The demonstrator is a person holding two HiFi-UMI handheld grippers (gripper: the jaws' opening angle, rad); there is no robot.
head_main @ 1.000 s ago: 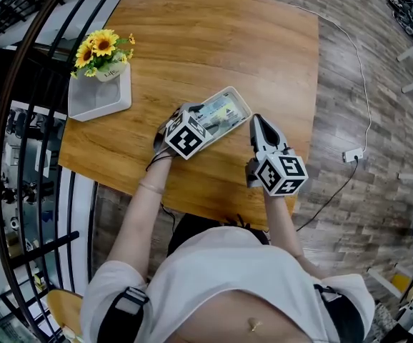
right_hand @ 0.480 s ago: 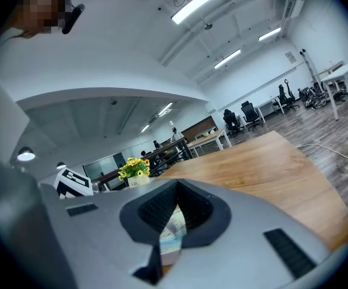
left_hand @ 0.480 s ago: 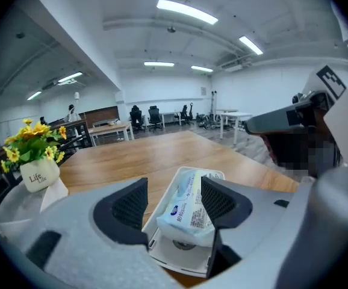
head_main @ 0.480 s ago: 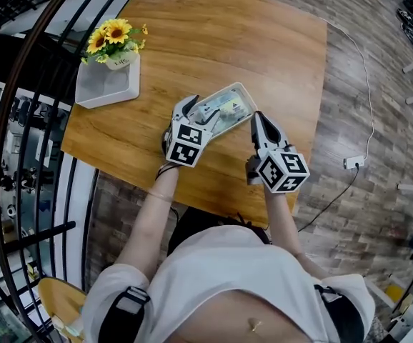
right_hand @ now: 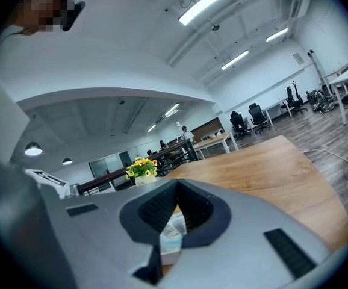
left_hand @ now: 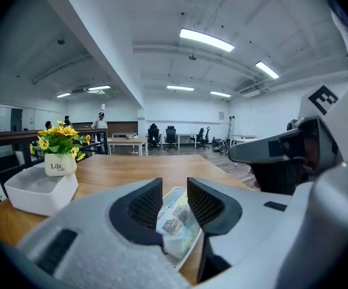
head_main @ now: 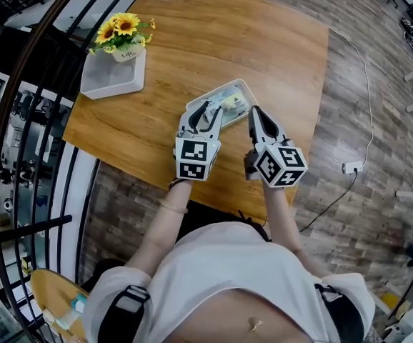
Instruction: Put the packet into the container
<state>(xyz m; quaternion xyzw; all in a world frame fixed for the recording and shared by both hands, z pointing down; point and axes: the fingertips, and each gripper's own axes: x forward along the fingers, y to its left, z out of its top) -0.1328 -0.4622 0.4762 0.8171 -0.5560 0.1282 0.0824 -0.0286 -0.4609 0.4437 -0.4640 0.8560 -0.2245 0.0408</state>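
Observation:
A clear rectangular container [head_main: 244,86] sits mid-table with a printed packet [head_main: 231,102] lying flat inside it. My left gripper [head_main: 209,109] hovers at the container's near-left edge. Its jaws are closing with nothing between them, and the pads touch nothing. In the left gripper view the packet [left_hand: 175,218] and the container's rim [left_hand: 186,258] show beyond the gap of the left gripper [left_hand: 174,188]. My right gripper [head_main: 255,111] is shut and empty beside the container's near-right end. In the right gripper view the right gripper [right_hand: 177,181] points at the packet [right_hand: 171,230].
A white square planter [head_main: 113,77] with yellow sunflowers [head_main: 124,27] stands at the table's far left corner. Black railings [head_main: 42,120] run along the left side. A cable [head_main: 364,84] and a socket [head_main: 351,167] lie on the wooden floor to the right.
My left gripper has drawn back from over the container toward the near edge, and its jaws have narrowed. The packet stays in the container. The right gripper has barely moved.

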